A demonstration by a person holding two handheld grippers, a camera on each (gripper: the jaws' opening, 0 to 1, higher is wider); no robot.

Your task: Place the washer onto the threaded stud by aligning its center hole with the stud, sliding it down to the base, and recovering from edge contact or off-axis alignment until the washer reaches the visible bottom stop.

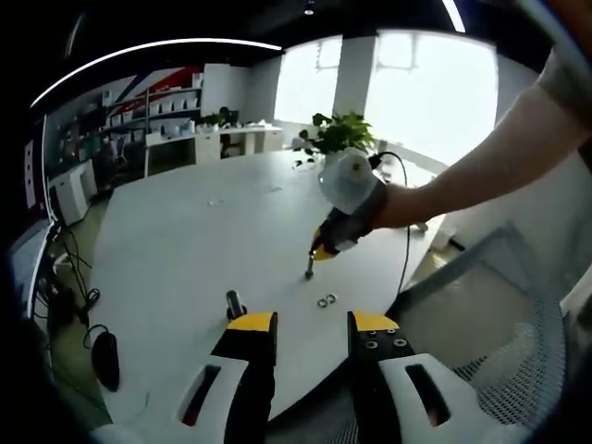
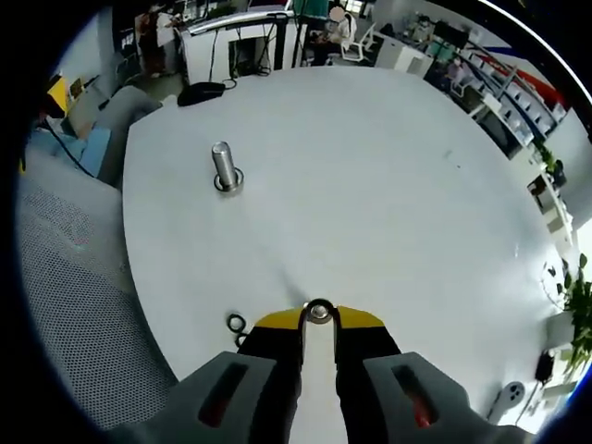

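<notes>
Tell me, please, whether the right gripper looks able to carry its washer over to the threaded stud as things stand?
Probably yes. The right gripper pinches a washer at its tips, and bare white table lies between it and the upright threaded stud. Nothing stands in the path.

The left hand-held gripper (image 1: 311, 326) has two white plastic jaws with yellow tips, black inner faces, small screws and a dark oval slot in each. The right hand-held gripper (image 2: 318, 316) is grey-white with yellow tips and red-tinted slots. A person's forearm (image 1: 481, 153) wears a short grey sleeve (image 1: 572, 79).
</notes>
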